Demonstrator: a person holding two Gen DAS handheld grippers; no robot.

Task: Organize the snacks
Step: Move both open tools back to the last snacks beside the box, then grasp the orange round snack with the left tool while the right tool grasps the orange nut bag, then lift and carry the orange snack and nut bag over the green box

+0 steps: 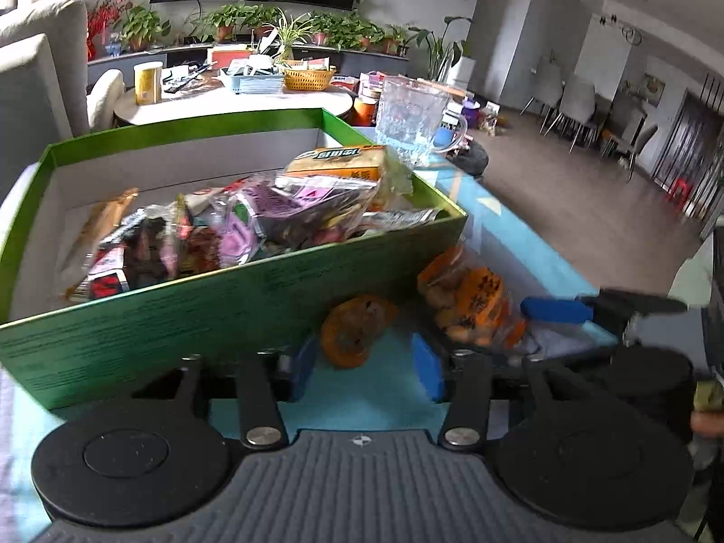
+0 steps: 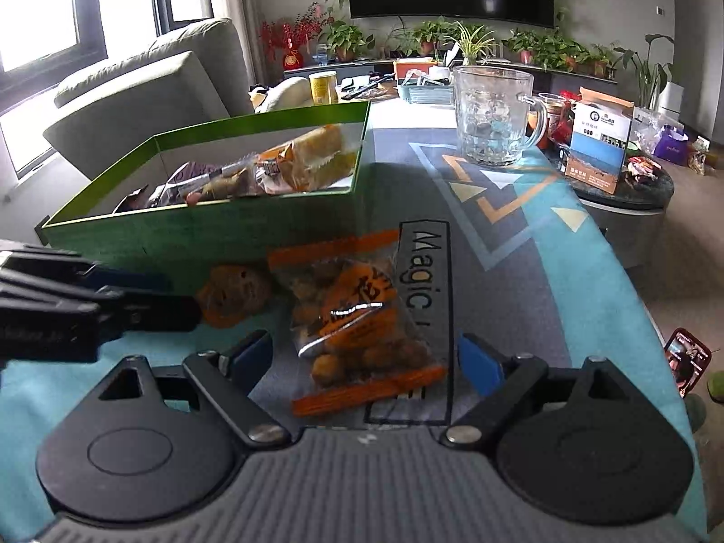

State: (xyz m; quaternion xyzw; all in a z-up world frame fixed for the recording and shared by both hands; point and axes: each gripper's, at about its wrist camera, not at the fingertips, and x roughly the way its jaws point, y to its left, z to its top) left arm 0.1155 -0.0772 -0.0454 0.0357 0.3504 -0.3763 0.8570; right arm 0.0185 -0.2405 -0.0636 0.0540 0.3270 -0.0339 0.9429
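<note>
A green box [image 1: 235, 312] [image 2: 203, 235] holds several snack packets. Two snacks lie on the table in front of it: a small round orange-wrapped snack [image 1: 355, 332] [image 2: 235, 294] and a clear-and-orange bag of fried pieces [image 1: 470, 307] [image 2: 357, 321]. My left gripper [image 1: 366, 362] is open, its blue pads either side of the round snack, not touching it. My right gripper [image 2: 366, 357] is open around the near end of the orange bag. The right gripper also shows in the left wrist view [image 1: 556, 310], and the left gripper in the right wrist view [image 2: 135, 294].
A glass mug [image 1: 412, 122] [image 2: 493, 117] stands on the patterned teal table mat [image 2: 520, 235] behind the box. A printed carton [image 2: 597, 145] sits on a round side table at the right. A phone [image 2: 685, 359] lies at the mat's right edge. A sofa [image 2: 149, 90] is left.
</note>
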